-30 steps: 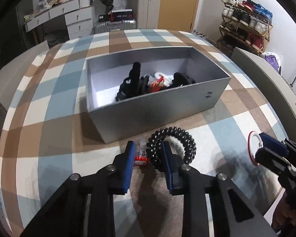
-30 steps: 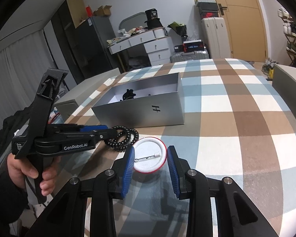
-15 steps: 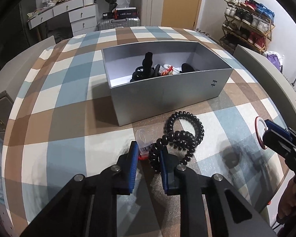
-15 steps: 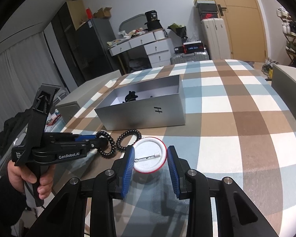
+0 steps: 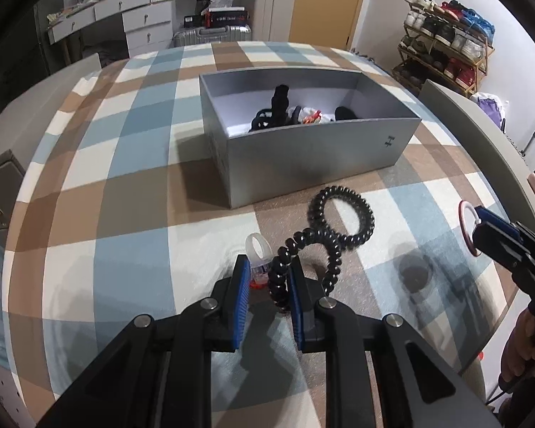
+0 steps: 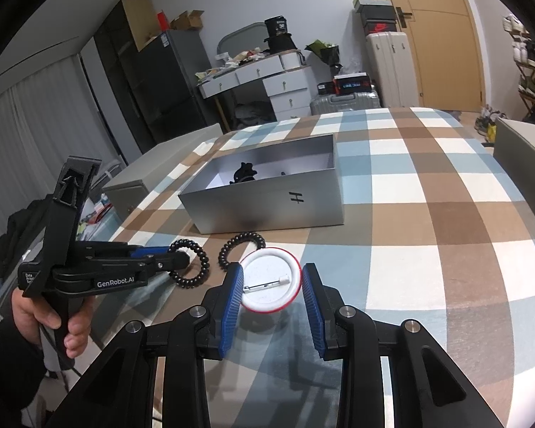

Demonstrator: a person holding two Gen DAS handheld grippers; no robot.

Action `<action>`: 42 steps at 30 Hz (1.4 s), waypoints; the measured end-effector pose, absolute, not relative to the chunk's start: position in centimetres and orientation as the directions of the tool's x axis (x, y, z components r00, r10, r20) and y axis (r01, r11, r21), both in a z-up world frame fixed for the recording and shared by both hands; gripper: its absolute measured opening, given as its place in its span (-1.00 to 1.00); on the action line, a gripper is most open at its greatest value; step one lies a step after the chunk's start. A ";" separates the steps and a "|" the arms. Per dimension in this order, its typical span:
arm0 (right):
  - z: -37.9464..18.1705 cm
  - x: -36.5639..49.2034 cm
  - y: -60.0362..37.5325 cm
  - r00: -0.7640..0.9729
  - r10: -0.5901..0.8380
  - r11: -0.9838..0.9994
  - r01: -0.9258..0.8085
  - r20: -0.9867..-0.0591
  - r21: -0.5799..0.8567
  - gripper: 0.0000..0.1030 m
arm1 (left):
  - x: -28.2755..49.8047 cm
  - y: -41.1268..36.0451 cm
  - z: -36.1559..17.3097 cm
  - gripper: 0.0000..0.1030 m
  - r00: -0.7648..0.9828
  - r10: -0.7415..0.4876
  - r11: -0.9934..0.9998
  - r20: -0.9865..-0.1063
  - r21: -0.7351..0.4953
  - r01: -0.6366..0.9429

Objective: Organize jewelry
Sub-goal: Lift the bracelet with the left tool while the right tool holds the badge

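Two grippers loaded: left gripper point(image 5: 267, 281) jaws clamped on black coil band point(image 5: 333, 235); right gripper point(image 6: 271, 287) jaws clamped on round badge point(image 6: 270, 280); grey box point(image 5: 314, 157) near on tabletop point(image 5: 125, 192).

Background furnishings. Checked tablecloth point(image 5: 132, 192) in blue, brown and cream covers the table. Behind it: white drawer desk point(image 6: 267, 75) with a cluttered top, silver suitcase point(image 6: 344, 101), white suitcase point(image 6: 390, 67) bearing stacked shoeboxes point(image 6: 376, 14), wooden door point(image 6: 442, 32), dark fridge point(image 6: 164, 82). Shoe rack point(image 5: 446, 46) stands at right.
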State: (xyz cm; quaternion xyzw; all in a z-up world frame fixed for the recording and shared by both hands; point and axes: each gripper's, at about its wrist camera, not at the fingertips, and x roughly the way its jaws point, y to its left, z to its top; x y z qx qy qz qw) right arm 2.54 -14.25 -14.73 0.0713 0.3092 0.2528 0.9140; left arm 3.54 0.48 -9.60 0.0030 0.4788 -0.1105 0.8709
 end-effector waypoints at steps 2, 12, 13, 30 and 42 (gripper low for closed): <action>-14.7 2.6 -14.2 0.681 0.506 0.862 -0.417 -0.529 0.287 -0.36 | 3.6 0.8 -9.7 -0.69 0.505 -0.203 0.974 -0.839 -0.119 0.194; -14.6 2.6 -13.7 0.678 0.507 0.861 -0.424 -0.532 0.280 -0.36 | 2.9 1.3 -10.0 -0.67 0.486 -0.191 0.975 -0.853 -0.108 0.194; -14.5 2.5 -13.6 0.678 0.508 0.861 -0.426 -0.532 0.278 -0.36 | 2.8 1.4 -10.0 -0.67 0.484 -0.189 0.975 -0.854 -0.106 0.193; -14.3 2.2 -12.9 0.675 0.509 0.859 -0.436 -0.534 0.268 -0.36 | 3.7 1.5 -9.4 -0.16 0.540 -0.034 0.967 -0.841 0.108 0.230; -14.6 2.3 -13.3 0.670 0.511 0.858 -0.429 -0.538 0.282 -0.36 | 4.5 -0.1 -9.2 -0.36 0.544 -0.041 0.861 -0.838 0.246 0.444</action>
